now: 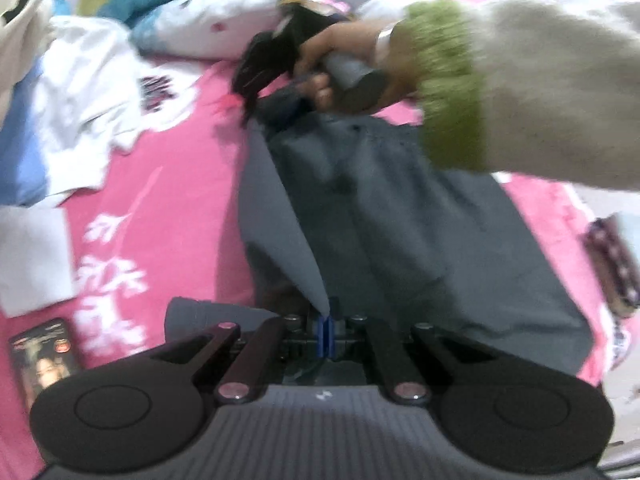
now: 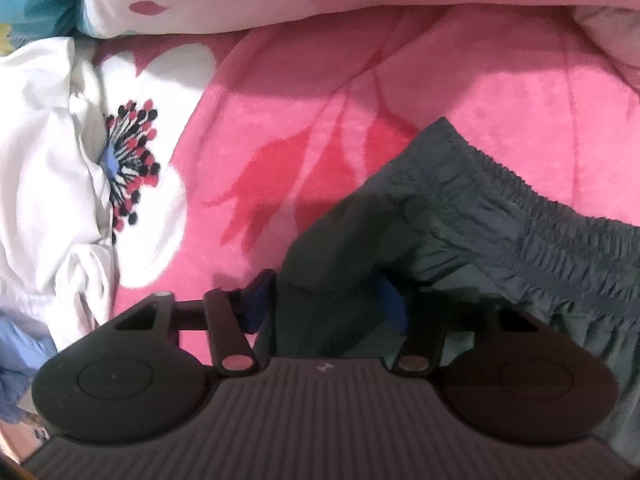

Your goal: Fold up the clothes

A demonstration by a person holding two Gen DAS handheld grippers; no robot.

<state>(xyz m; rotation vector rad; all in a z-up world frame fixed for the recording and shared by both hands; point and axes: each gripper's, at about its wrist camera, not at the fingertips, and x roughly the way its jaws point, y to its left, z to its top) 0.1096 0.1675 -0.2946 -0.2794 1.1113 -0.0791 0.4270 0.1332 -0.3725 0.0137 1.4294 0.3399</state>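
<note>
The grey shorts (image 1: 392, 216) lie spread on the pink blanket (image 1: 168, 184). The left gripper (image 1: 325, 334) is pinched on their hem; the right gripper (image 2: 326, 300), jaws apart, straddles cloth beside the waistband (image 2: 532, 216). Probably mid-fold, though blur obscures it; next, the right must close.

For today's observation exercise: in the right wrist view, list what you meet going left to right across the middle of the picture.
White garment → flower print with dark stamens → bare pink blanket → grey shorts with a gathered elastic waistband.
</note>
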